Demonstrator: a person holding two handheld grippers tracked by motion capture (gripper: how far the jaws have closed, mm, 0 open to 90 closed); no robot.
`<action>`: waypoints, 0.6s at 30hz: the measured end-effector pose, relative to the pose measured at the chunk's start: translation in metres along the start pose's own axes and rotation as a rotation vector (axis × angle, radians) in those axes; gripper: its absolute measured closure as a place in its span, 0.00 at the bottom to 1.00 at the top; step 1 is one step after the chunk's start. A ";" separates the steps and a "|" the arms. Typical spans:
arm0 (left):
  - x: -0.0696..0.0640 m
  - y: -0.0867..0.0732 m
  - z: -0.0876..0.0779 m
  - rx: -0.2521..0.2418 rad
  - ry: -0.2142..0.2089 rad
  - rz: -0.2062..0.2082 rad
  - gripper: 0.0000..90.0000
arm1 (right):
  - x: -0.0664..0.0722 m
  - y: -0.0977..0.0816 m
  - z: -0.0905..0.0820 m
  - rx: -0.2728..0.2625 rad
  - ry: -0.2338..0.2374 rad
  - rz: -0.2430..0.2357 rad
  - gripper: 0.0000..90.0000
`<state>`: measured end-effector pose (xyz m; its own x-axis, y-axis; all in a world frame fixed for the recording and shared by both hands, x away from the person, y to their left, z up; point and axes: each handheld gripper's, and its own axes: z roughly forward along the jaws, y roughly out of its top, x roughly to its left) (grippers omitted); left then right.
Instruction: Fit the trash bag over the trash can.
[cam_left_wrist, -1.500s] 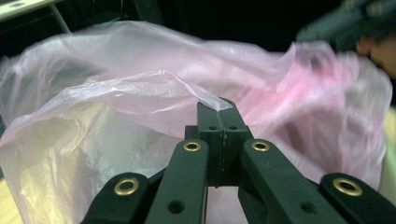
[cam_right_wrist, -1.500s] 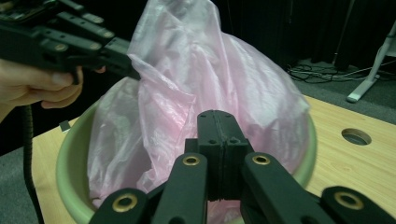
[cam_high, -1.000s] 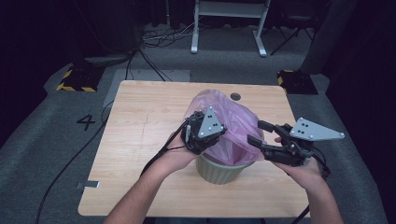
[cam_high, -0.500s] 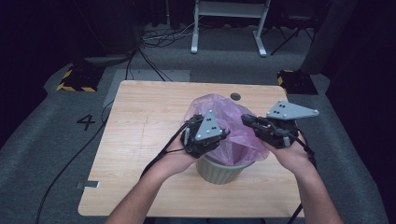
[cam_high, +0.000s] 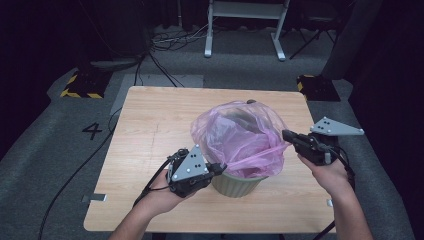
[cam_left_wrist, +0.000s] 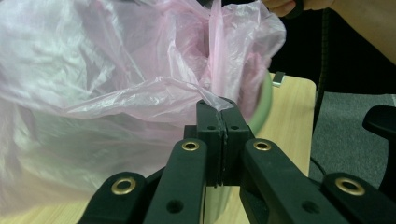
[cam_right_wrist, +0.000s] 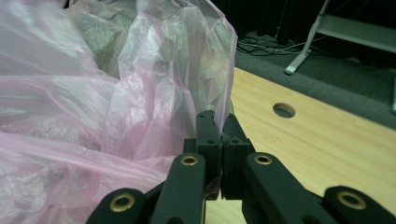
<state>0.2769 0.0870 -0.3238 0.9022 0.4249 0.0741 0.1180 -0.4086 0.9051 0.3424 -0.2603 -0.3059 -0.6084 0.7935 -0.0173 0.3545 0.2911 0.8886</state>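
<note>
On the wooden table, the pink bag hides most of the green bin.

Left gripper pulled from the pink bag's top down to the near-left by the green bin, right gripper clamped onto the bag's right edge and drawn right, film now stretched between them.

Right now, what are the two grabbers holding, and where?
Both pinch the pink bag: left hand-held gripper on its near rim, right hand-held gripper on its right rim.
</note>
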 end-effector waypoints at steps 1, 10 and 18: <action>-0.005 -0.003 0.000 0.001 -0.007 -0.001 0.99 | -0.002 -0.010 -0.006 -0.010 0.003 0.031 0.99; -0.007 -0.012 0.002 0.001 -0.022 -0.014 0.98 | 0.004 -0.037 -0.028 -0.050 0.030 0.067 0.99; 0.002 -0.013 -0.005 -0.025 -0.036 -0.065 0.79 | 0.002 -0.047 -0.028 -0.082 0.055 0.103 0.99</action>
<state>0.2753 0.0977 -0.3330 0.9074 0.4202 0.0004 0.1666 -0.3607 0.9177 0.3047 -0.2868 -0.3348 -0.6110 0.7854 0.0990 0.3588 0.1632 0.9190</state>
